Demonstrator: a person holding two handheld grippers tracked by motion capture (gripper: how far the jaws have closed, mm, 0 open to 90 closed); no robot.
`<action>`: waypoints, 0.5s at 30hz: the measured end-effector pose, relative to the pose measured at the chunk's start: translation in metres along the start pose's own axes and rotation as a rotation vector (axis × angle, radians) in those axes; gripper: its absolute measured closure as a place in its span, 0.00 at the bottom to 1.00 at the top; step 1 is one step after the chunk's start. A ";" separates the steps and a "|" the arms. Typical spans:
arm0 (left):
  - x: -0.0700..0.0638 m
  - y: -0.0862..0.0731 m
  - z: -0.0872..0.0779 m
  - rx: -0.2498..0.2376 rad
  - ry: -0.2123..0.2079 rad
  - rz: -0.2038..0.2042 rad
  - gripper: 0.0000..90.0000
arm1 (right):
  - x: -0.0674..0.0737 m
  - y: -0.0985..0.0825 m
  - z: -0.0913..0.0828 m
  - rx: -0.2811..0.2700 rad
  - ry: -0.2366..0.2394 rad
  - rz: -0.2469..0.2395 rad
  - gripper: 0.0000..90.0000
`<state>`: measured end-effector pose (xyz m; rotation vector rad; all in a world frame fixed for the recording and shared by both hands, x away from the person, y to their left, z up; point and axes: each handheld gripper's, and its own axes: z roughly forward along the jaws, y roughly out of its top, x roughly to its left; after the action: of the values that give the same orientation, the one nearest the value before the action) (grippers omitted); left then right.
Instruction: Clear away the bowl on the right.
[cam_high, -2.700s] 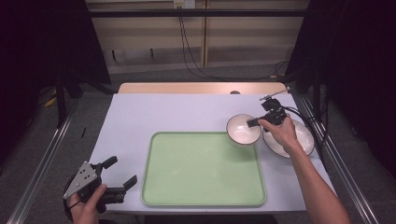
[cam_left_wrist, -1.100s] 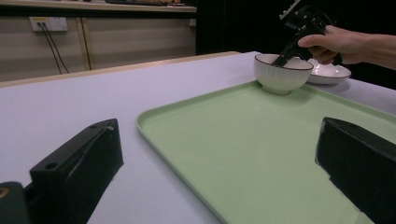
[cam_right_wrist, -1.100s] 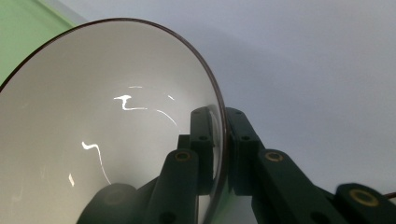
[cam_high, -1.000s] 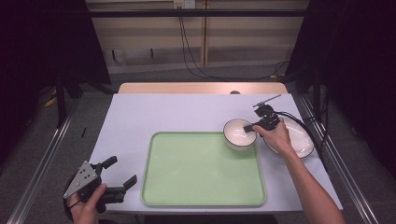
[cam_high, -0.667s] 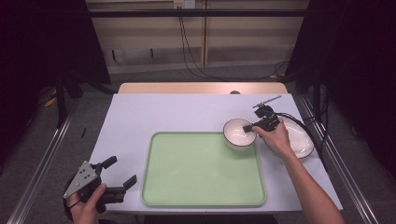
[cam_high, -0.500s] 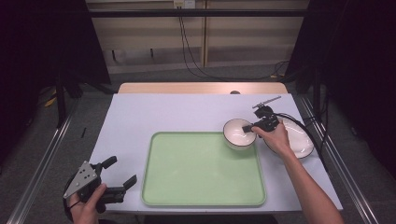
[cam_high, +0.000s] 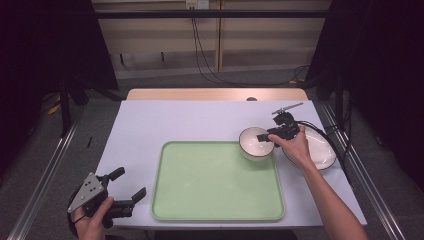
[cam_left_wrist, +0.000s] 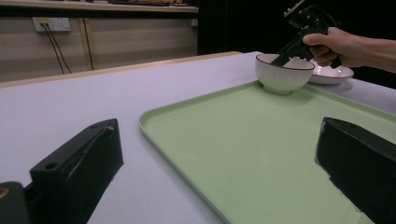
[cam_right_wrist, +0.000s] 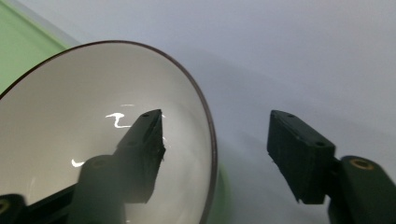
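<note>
A white ribbed bowl (cam_high: 256, 144) with a dark rim stands at the far right corner of the light green tray (cam_high: 215, 185). My right gripper (cam_high: 267, 135) is open and straddles the bowl's right rim. In the right gripper view one jaw is inside the bowl (cam_right_wrist: 93, 140) and the other outside it, with a gap between the rim and the outer jaw of the gripper (cam_right_wrist: 215, 135). My left gripper (cam_high: 131, 182) is open and empty at the table's near left corner. The left gripper view shows the tray (cam_left_wrist: 261, 140) between that gripper's jaws and the bowl (cam_left_wrist: 284, 73) far off.
A white plate (cam_high: 320, 147) lies on the table just right of the bowl, under the person's right hand. The tray's surface is bare. Metal rails run along both sides of the white table (cam_high: 190, 120). The right gripper's cable trails to the right.
Since 2.7 s ago the right gripper has carried the bowl left, from beside the plate to the tray's corner. Over the last second nothing visibly moves. The left gripper has stayed put.
</note>
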<state>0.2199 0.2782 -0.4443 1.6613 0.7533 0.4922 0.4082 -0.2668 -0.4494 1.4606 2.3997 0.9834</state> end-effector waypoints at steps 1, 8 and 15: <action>0.000 0.000 0.000 -0.001 0.000 -0.002 0.01 | 0.000 0.000 0.000 -0.010 0.003 0.003 0.32; -0.001 0.000 0.000 -0.007 0.002 -0.008 0.01 | -0.002 0.001 -0.004 -0.049 0.002 0.007 0.01; 0.000 0.000 0.000 -0.005 0.003 -0.003 0.01 | -0.004 0.001 -0.012 -0.102 -0.010 0.028 0.03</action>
<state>0.2196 0.2784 -0.4441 1.6549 0.7562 0.4948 0.4058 -0.2753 -0.4406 1.4636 2.2917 1.0850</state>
